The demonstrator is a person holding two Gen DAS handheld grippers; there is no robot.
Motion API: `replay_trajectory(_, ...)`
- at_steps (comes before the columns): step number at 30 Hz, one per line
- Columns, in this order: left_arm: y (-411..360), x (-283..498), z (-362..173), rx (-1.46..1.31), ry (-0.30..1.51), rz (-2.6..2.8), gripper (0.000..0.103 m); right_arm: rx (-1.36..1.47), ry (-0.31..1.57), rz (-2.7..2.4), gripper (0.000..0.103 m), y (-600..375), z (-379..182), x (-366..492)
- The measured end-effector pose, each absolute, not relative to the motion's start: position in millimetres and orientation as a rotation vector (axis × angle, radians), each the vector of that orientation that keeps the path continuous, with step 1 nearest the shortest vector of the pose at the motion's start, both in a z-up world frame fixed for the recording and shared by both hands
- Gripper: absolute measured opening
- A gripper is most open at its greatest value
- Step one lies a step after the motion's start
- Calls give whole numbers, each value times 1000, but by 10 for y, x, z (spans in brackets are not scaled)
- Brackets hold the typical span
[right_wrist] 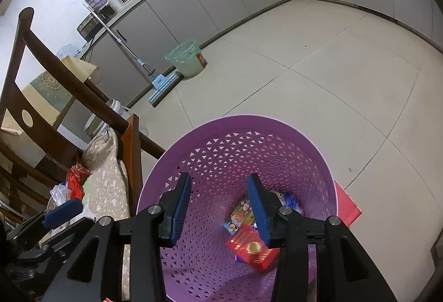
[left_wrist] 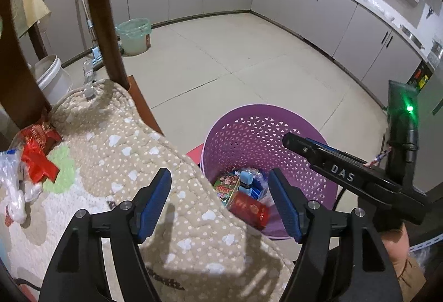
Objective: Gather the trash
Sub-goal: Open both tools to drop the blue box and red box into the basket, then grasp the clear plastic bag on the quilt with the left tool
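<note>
Down inside the purple perforated plastic basket [right_wrist: 277, 152] lie a red packet [right_wrist: 253, 249] and colourful cartons. Red wrappers [left_wrist: 38, 155] and clear plastic [left_wrist: 13, 185] remain on the chair's quilted cushion [left_wrist: 166, 163]. Left gripper [left_wrist: 218, 205] and right gripper [right_wrist: 218, 207] are spread, empty.

Black left tool [left_wrist: 218, 199] and right tool [right_wrist: 218, 207], blue ribbed pads, silver screws.

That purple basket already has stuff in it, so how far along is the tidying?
Partly done. The purple basket already holds a red packet and a colourful box. Nothing is in hand: the left gripper and right gripper are both open and empty. Red wrappers and a clear plastic bag remain on the chair cushion.
</note>
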State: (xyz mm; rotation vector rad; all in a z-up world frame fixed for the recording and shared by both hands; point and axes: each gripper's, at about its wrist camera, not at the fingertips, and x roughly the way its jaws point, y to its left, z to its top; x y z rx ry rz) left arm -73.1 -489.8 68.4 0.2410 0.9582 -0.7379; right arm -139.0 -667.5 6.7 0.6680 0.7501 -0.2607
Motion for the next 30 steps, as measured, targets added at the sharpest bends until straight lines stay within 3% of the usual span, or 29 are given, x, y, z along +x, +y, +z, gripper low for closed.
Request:
replay_trajectory(12,-4061,-874,829,227,908,-622,75,641,732,-278,65,-6579,127,-1386)
replay_trajectory(23,-2528,-379,879,105,924,-277,76,597,730,-263,67,-6275,211,-1322)
replay_trajectory(30,-2009,193,790,5,974,-171,76,543,751,-264,69,-6088,191,-1242)
